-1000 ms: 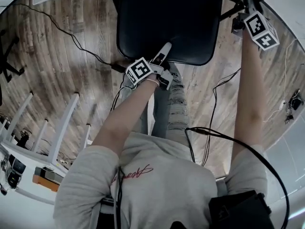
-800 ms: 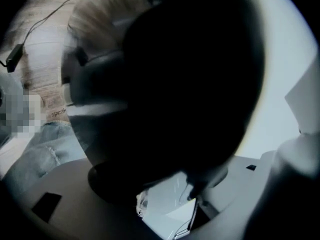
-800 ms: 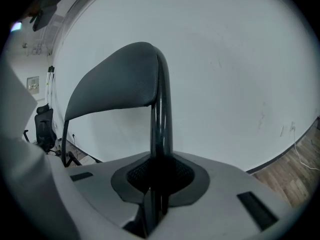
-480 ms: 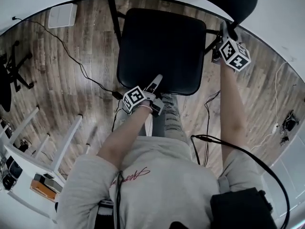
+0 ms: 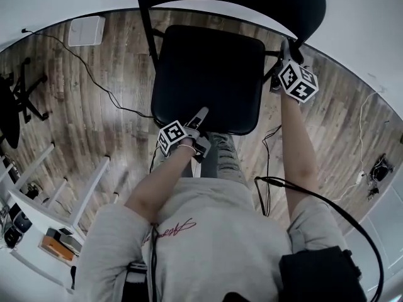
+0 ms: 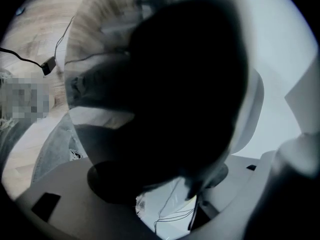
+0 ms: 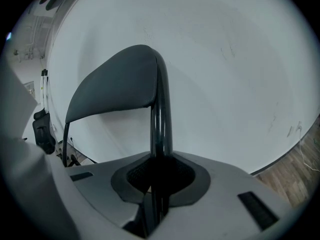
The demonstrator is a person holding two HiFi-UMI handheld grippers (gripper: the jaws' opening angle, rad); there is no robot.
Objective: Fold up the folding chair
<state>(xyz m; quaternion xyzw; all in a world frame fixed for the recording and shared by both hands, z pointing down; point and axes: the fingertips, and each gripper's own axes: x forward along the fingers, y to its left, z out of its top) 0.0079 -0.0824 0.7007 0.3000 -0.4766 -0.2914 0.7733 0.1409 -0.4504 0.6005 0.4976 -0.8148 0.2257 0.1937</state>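
A: What is shown in the head view?

B: The folding chair [image 5: 223,49] is seen standing unfolded on the wooden floor [image 5: 94,99]. The left tool [image 5: 200,116] is set at the front edge of the seat [image 5: 208,80]. The right tool [image 5: 284,50] is held at the seat's right rear corner.

A: What has changed there?

B: Since a second ago the seat has been brought lower in the frame, and the backrest [image 5: 239,2] behind the seat has come into sight. Both tools are kept at the same places against the seat. The seat is judged not yet tipped up, so the fold is taken as gripped for but barely begun.

A: And the left gripper view?

B: It is nearly filled by the seat's dark bulk. The jaws appear to be closed on the seat's front edge.

A: The right gripper view?

B: The jaws are clamped round the black frame tube [image 7: 161,129]. The tube can be followed up from beside the seat to the backrest, which is set against a white wall [image 7: 240,74].
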